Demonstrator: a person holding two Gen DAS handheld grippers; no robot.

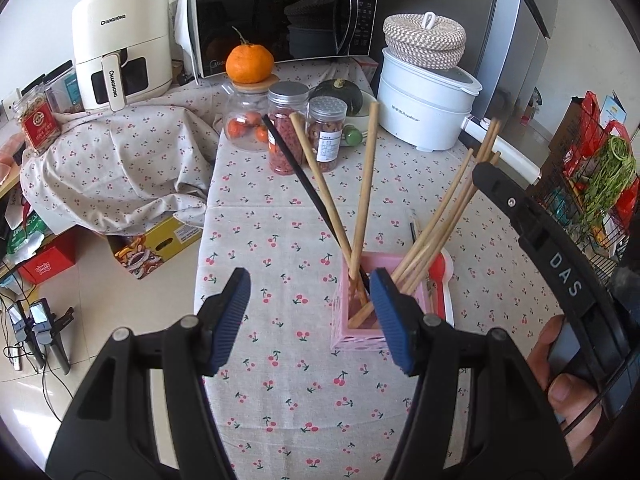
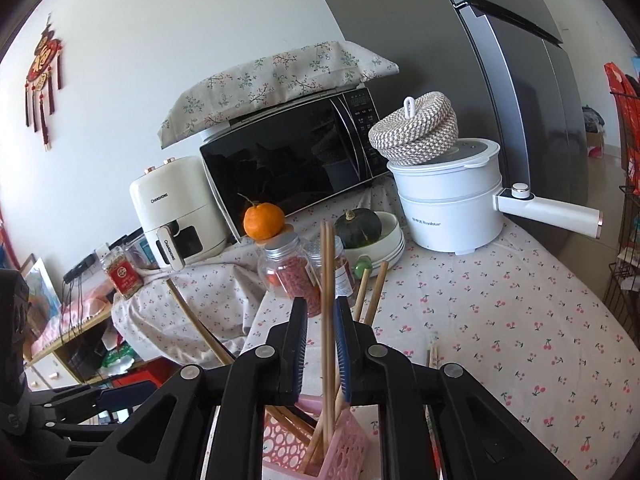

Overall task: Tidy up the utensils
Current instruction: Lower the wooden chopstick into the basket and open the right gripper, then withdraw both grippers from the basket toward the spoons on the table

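Cherry-print tablecloth (image 1: 280, 240) before microwave (image 1: 280, 16), fridge (image 2: 500, 80)

Bench (image 1: 288, 360): matt woven cloth cover, cherry print, creased where it drapes at the left
Holder (image 1: 356, 340): pink plastic, perforated walls, slight sheen
Chopsticks (image 1: 362, 208): bare pale wood, matt; one black chopstick (image 1: 304, 184) smooth and glossy
Spoon (image 1: 440, 276): red plastic, shiny
Left gripper (image 1: 308, 312): matt black plastic frame, metal rivets, blue ribbed pads (image 1: 390, 316) looking rubbery
Right gripper (image 2: 322, 340): same black plastic, blue ribbed facing
Jars (image 1: 286, 128): clear plastic, grey metal-look lids
Microwave (image 1: 280, 16): glossy black glass door
Pot (image 1: 424, 108): smooth white plastic, woven rope basket (image 1: 424, 40) atop
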